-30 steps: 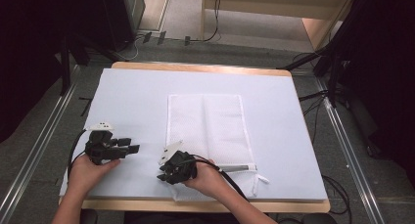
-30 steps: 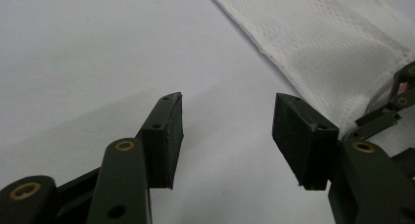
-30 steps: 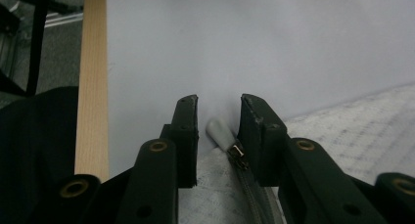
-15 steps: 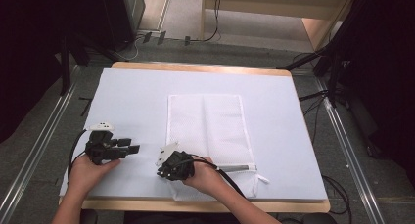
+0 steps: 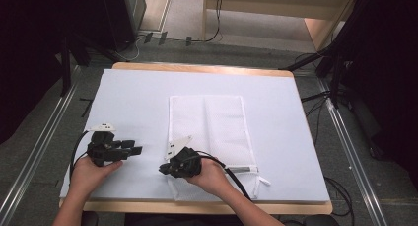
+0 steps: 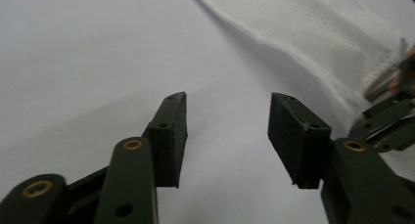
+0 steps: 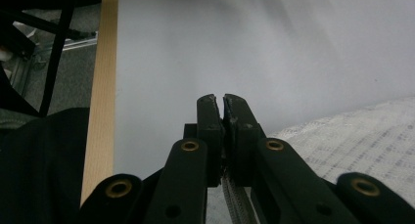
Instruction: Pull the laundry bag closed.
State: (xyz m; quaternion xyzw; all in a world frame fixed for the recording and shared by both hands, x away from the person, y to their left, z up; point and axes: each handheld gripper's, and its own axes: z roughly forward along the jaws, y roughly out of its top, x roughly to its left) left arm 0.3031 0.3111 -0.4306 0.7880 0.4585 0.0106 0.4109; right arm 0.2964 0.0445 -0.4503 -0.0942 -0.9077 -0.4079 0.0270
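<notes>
A white mesh bag (image 5: 212, 127) lies flat in the middle of the pale mat (image 5: 138, 97), with its zipper along the near edge. My right gripper (image 5: 161, 169) rests at the bag's near left corner, pointing left. In the right gripper view it (image 7: 223, 99) is shut, with a strip of zipper tape (image 7: 235, 204) running in between the jaws and the mesh (image 7: 362, 136) at the right. My left gripper (image 5: 138, 150) lies on the mat left of the bag, aimed at it. It (image 6: 227, 111) is open with nothing between the pads, and the bag (image 6: 313, 33) lies ahead.
The wooden table edge (image 7: 103, 87) runs close to the right gripper's left side. Cables (image 5: 231, 174) trail from both grippers toward the person. Bare mat spreads to the left, right and far side of the bag. The floor has metal rails (image 5: 34, 157) beside the table.
The right gripper has crept slightly away from the near edge, still shut. The left gripper has stayed where it was, open.
</notes>
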